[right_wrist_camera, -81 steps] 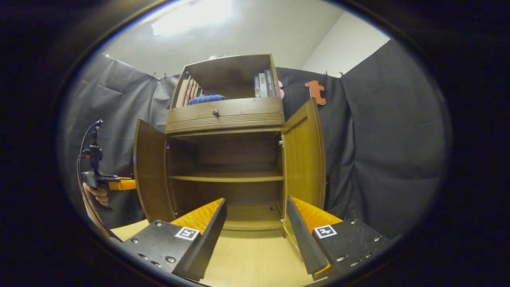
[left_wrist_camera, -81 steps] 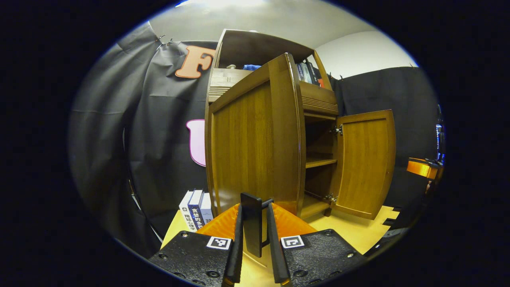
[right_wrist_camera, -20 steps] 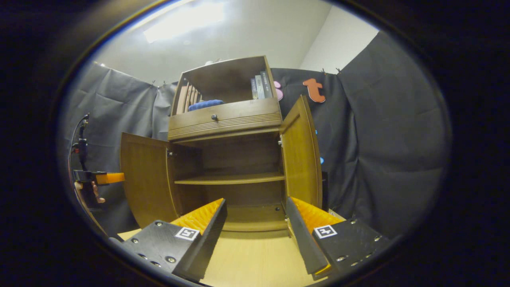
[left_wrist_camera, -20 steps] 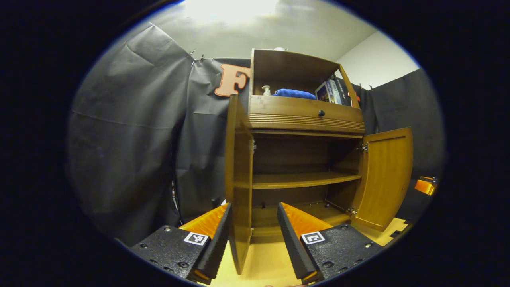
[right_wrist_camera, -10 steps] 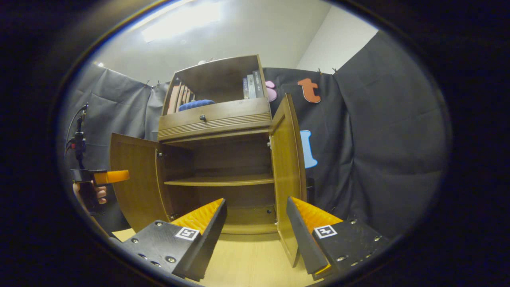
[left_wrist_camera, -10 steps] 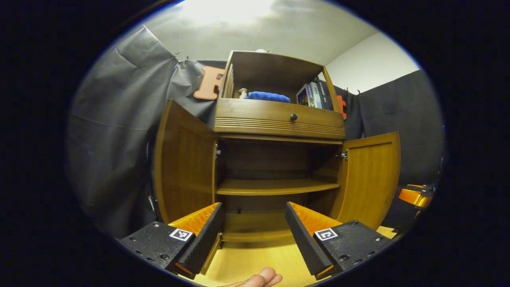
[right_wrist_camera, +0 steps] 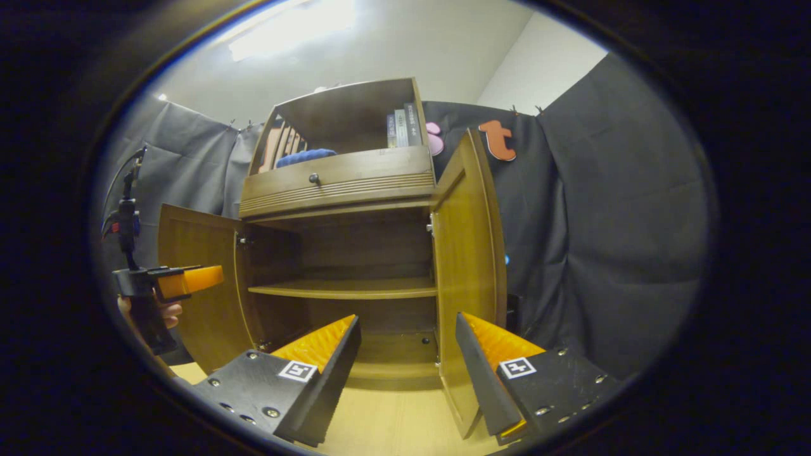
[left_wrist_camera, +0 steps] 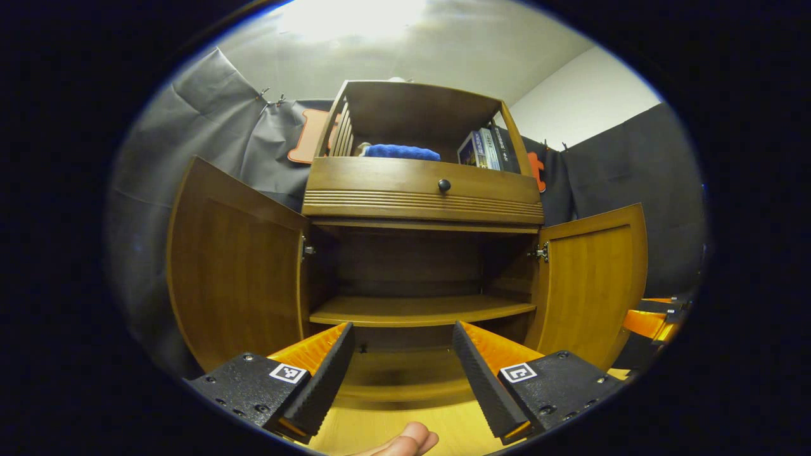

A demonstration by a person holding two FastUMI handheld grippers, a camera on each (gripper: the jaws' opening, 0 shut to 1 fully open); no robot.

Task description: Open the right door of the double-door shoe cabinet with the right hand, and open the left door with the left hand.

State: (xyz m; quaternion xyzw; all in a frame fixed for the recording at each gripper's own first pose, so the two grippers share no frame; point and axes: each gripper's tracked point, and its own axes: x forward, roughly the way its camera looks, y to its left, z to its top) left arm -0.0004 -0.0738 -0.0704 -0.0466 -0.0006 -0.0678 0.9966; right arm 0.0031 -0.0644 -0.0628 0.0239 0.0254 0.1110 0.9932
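The shoe cabinet (left_wrist_camera: 421, 202) stands against the booth wall, taken here as landmark. Both lower doors now stand open. In the left gripper view the left door (left_wrist_camera: 234, 266) is swung wide to the cabinet's left side, its inner face towards the camera; four seconds ago this door was only part open and was seen from outside with the left gripper closed on its handle, and one second ago it stood edge-on between the fingers. Since then the left gripper (left_wrist_camera: 400, 370) has let go and backed off in front of the cabinet: jaws spread wide, nothing between them, the lower compartment visible through the gap.

The right door (left_wrist_camera: 592, 278) hangs open on the cabinet's right side, much as in the earlier frames. In the right gripper view it appears edge-on (right_wrist_camera: 469, 253), just beyond the right gripper (right_wrist_camera: 407, 373), whose jaws are also spread and hold nothing.

Inside the cabinet: a bare middle shelf (left_wrist_camera: 418, 310). Above the doors, a drawer with a small dark knob (left_wrist_camera: 444, 185); on the top shelf a blue cloth (left_wrist_camera: 400, 151) and some books (left_wrist_camera: 485, 149).

A fingertip (left_wrist_camera: 405, 441) shows at the bottom edge, in front of the cabinet.

Judgement: both doors open, both grippers free, so the task looks complete.
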